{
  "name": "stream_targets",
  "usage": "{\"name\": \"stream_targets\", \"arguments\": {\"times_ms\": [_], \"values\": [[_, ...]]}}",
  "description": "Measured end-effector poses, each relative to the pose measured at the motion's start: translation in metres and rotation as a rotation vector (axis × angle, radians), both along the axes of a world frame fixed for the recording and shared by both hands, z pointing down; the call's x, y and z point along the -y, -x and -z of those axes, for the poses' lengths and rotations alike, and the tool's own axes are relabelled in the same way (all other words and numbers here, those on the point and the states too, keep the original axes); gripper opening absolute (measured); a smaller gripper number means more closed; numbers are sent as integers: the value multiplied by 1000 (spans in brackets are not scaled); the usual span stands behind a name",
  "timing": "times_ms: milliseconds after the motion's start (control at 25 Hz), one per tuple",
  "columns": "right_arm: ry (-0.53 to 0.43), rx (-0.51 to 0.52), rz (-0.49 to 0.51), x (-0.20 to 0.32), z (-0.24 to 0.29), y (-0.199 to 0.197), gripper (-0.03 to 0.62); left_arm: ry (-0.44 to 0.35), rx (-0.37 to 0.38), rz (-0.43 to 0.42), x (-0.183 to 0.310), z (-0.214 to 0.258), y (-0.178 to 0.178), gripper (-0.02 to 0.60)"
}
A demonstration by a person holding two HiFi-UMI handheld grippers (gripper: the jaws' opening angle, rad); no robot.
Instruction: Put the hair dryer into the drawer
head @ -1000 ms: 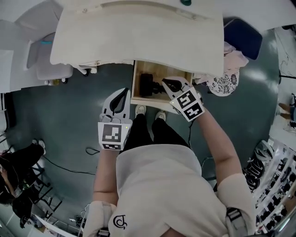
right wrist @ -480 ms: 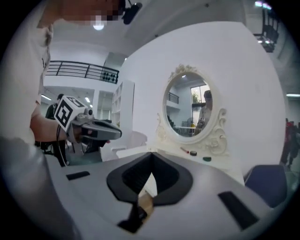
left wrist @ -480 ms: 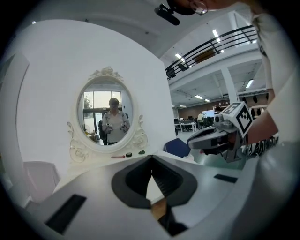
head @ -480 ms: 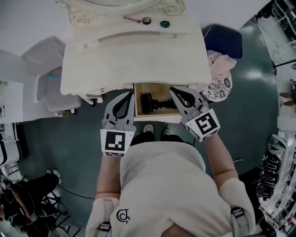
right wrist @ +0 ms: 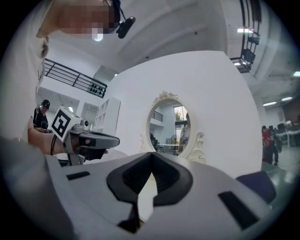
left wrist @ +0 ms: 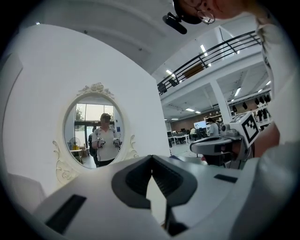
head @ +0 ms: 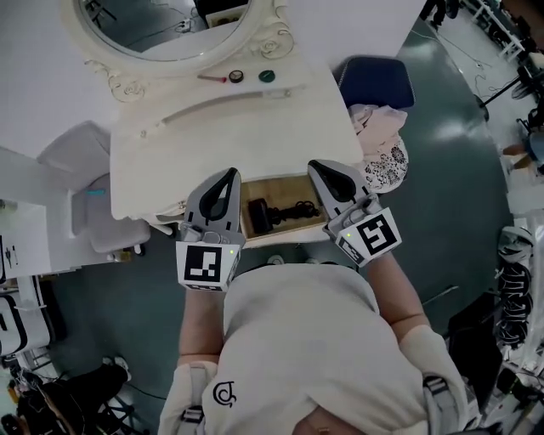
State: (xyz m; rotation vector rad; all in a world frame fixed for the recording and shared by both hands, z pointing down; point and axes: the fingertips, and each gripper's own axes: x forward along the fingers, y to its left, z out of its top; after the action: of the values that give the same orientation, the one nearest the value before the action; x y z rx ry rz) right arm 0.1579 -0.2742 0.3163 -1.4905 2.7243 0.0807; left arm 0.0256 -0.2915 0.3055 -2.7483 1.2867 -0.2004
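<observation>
**A:** We start with the largest thing, the white dressing table [head: 246, 127], which has an oval mirror [head: 161, 25] at its back edge. A navy stool [head: 378, 81] stands just beside its right end.

**B:** Where is the drawer?

**A:** The drawer [head: 285, 237] is pulled out from under the table's front edge, and its wooden inside is showing. We see it right in front of the person's torso.

**B:** And the grippers?

**A:** The left gripper [head: 229, 173] overlaps the drawer's left end in the head view and the right gripper [head: 318, 166] its right end. Both point level at the mirror. In each gripper's own view we see the jaw tips meeting with nothing between them, so both are closed and empty.

**B:** Where is the hair dryer?

**A:** The hair dryer [head: 272, 212] is black and lies inside the drawer. Its body is toward the left and its cord is bunched to the right. In the head view it sits between the two grippers and touches neither.

**B:** Anything small on the tabletop?

**A:** By the mirror base we see a red stick [head: 212, 78], a dark round piece [head: 236, 76] and a green round piece [head: 267, 76] in a row. They are too small for us to identify.
</observation>
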Motion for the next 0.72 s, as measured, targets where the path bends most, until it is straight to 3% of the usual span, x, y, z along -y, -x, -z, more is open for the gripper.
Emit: {"name": "stream_targets", "arguments": {"times_ms": [120,400,720], "values": [[-4,44,-32,0,5,-12,5,15,-14,5,4,1,-2,11],[-22,42,-43,-7,11,-14,5,30,-34,32,3,1,2,11],[2,-9,-31,-5,2,-9,5,40,-18,44,-2,-4,4,11]]}}
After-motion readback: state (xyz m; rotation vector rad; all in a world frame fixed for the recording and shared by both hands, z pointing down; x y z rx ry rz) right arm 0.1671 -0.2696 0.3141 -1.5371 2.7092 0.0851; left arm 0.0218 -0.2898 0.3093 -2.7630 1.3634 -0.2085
